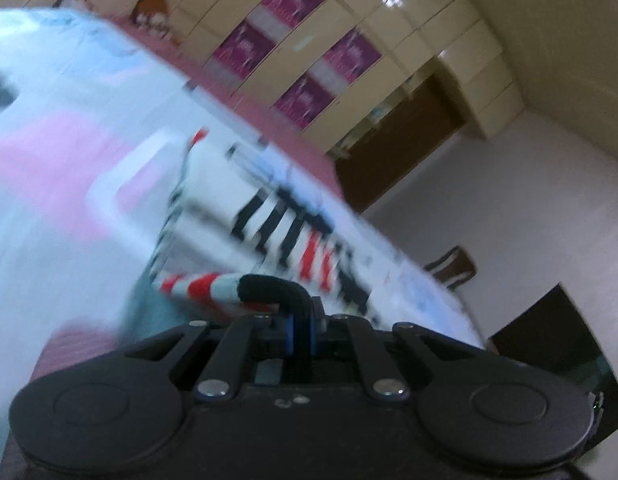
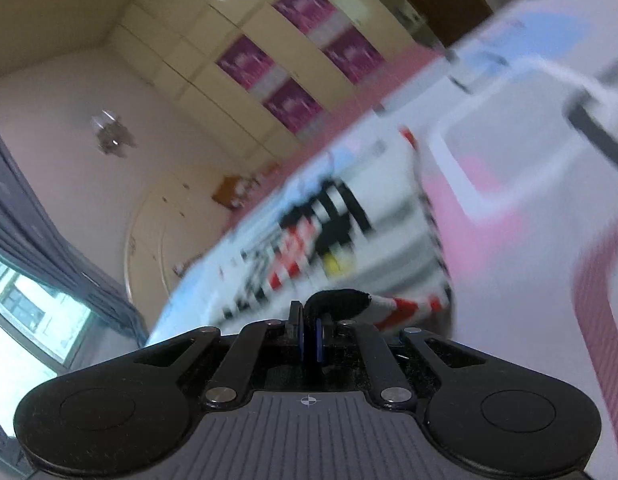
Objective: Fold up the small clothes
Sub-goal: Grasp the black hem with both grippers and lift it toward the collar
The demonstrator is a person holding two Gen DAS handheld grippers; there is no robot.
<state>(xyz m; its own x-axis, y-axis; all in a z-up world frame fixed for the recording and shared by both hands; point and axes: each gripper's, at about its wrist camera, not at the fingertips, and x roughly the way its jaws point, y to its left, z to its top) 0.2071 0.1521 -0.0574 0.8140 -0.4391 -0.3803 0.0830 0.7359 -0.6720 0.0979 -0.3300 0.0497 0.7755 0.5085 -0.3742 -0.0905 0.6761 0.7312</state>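
We judged the small garment (image 1: pixel 213 286) light and limp, apt to sag, best held at its hem corners. Our left gripper (image 1: pixel 299 312) was clamped on one black-and-red striped corner, our right gripper (image 2: pixel 309 326) on the other, the cloth lifted over the near edge of the patterned sheet (image 1: pixel 69 92) covering the bed. Tiled wall (image 2: pixel 229 80) stood behind.

Cream cabinet wall (image 1: pixel 389 36) stands ahead of the hand-held gripper, bearing magenta posters (image 2: pixel 305 4). Grey curtain (image 2: pixel 41 216) and bright window (image 2: pixel 25 320) lie to its left.
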